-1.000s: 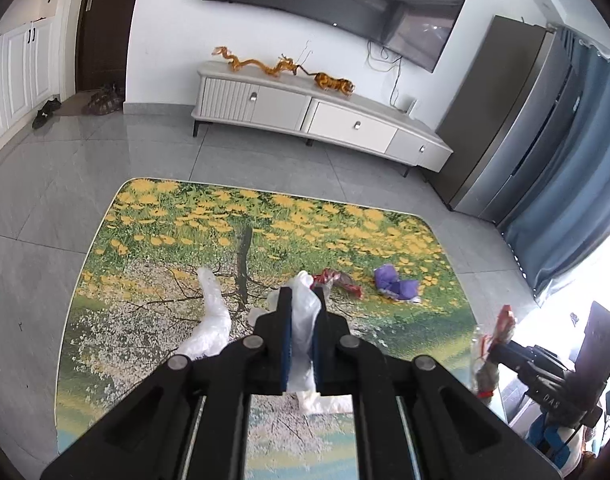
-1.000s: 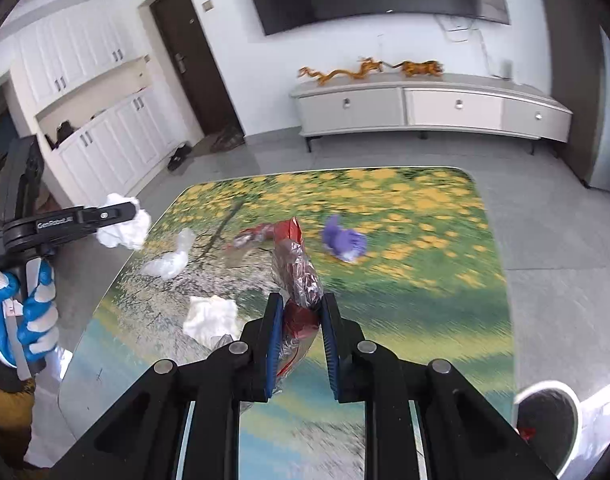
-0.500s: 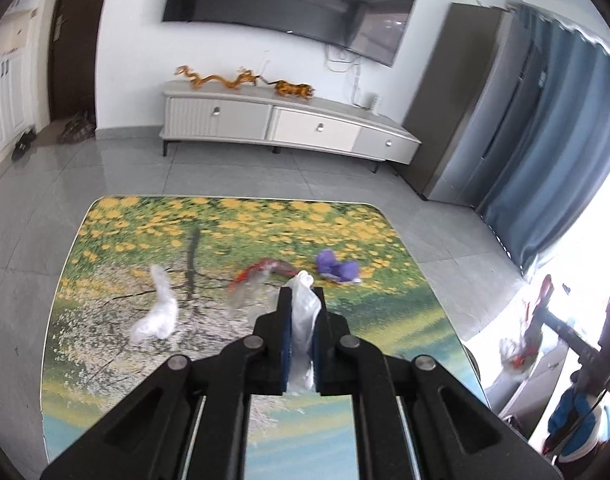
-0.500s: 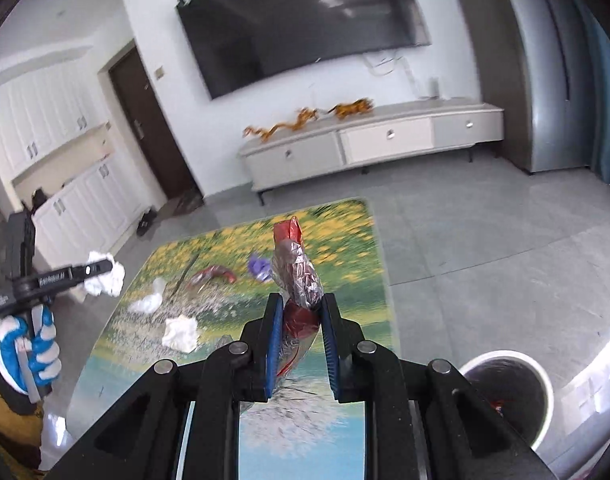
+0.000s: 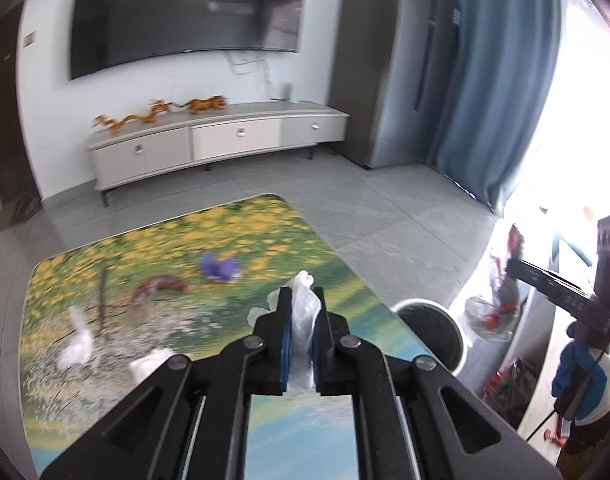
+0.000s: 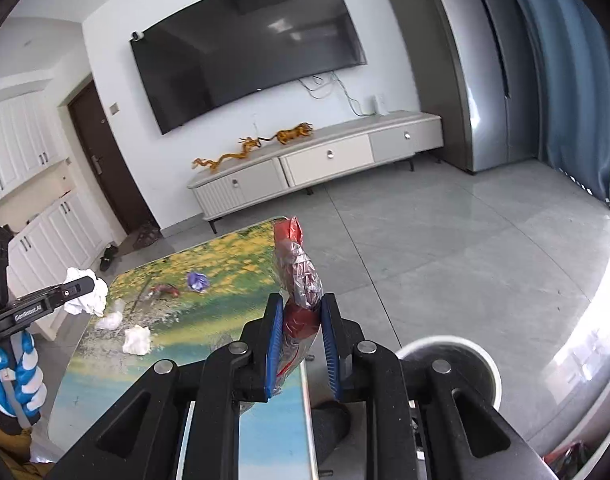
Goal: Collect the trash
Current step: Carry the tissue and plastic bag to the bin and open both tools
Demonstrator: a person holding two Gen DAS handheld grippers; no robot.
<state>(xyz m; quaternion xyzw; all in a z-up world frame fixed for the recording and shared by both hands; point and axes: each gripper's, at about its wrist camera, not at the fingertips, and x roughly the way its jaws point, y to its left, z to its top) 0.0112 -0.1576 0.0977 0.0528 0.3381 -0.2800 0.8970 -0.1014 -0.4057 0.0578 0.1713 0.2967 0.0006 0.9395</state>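
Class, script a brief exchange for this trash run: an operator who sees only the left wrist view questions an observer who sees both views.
Operator: The right gripper is washed out by the window on my screen. What is it carrying?
Observer: A crumpled red and silver wrapper stands upright, pinched between the blue pads of the right gripper.
Operator: I see only a white strip between my own fingers. How does my load look from the side?
Observer: It is a crumpled white wad that bulges out past the tips of the left gripper.
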